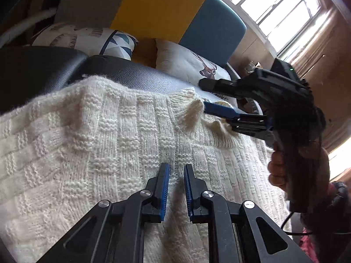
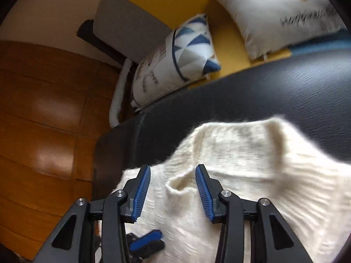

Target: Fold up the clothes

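Left wrist view: the left gripper (image 1: 176, 168), fingers narrowly parted on nothing, hovers over the cream sweater (image 1: 92, 131) lying on the black bench (image 1: 136, 76).

Right wrist view: the right gripper (image 2: 173, 173), fingers spread and empty, straddles a raised fold of the sweater. Judged mid-fold; next, pinch an edge.

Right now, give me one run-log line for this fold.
sweater: cream knit, spread on black bench | left gripper: slightly open, nothing between pads | right gripper: open over bunched edge, no grip
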